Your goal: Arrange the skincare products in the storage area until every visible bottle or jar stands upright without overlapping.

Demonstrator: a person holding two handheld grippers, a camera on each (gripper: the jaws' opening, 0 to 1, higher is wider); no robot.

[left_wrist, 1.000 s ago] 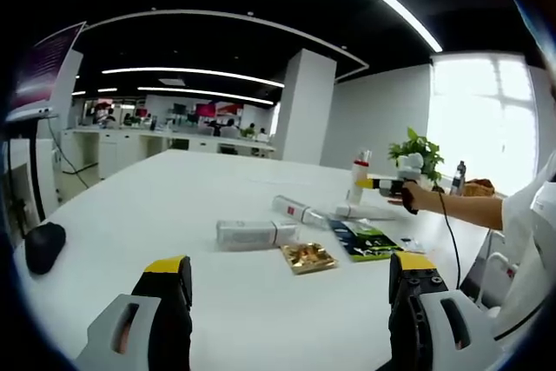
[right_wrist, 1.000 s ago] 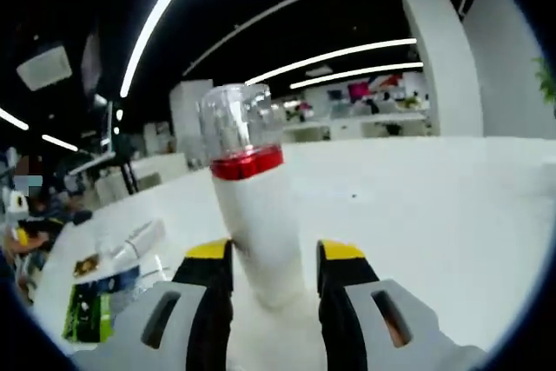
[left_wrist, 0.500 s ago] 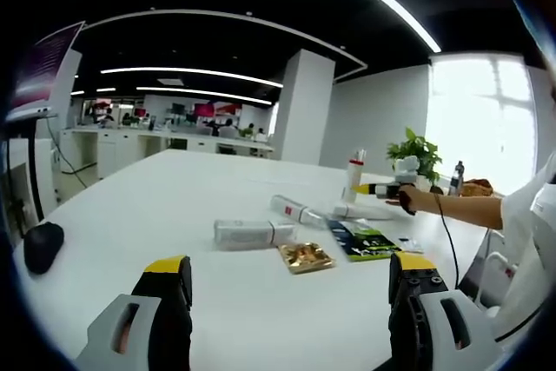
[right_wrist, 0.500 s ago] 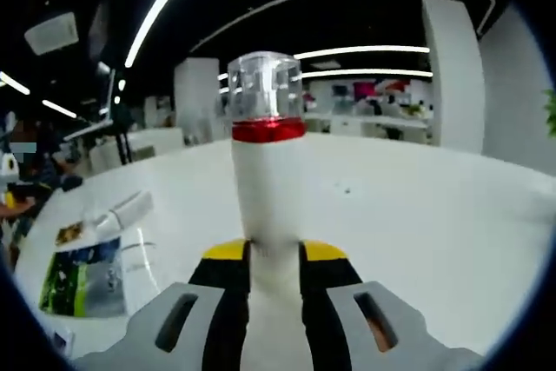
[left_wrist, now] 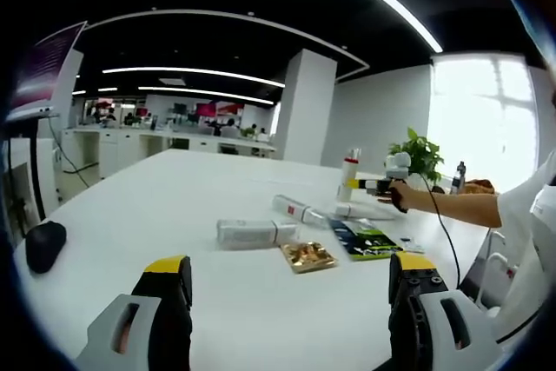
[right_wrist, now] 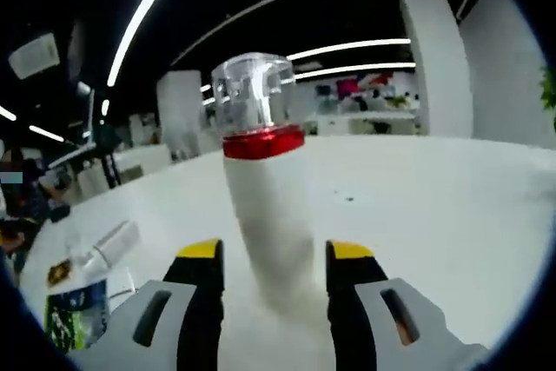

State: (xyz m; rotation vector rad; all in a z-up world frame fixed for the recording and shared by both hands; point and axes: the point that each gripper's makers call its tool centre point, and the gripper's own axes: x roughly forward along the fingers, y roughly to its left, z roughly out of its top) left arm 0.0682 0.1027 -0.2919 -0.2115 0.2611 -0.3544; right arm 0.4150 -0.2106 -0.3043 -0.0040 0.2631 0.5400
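Observation:
A white bottle [right_wrist: 265, 215] with a red ring and a clear cap stands upright on the white table [right_wrist: 434, 206], between the jaws of my right gripper [right_wrist: 274, 254]. The jaws are open, with a small gap on each side of the bottle. In the left gripper view the same bottle [left_wrist: 347, 182] stands at the far side, and the right gripper [left_wrist: 375, 185] sits beside it, held by a hand. My left gripper [left_wrist: 291, 268] hovers low over the near table, open and holding nothing. A silver tube [left_wrist: 252, 232] and a white tube [left_wrist: 295, 208] lie flat mid-table.
A gold packet [left_wrist: 306, 255] and a dark green packet [left_wrist: 363, 239] lie flat near the tubes. A black mouse [left_wrist: 45, 245] rests at the table's left edge. A potted plant [left_wrist: 421, 149] stands behind the right gripper. The person's arm [left_wrist: 469, 206] reaches in from the right.
The right gripper's jaws, shut on the bottle half a second ago, have spread apart, and the bottle now stands free between them. The left gripper has not moved.

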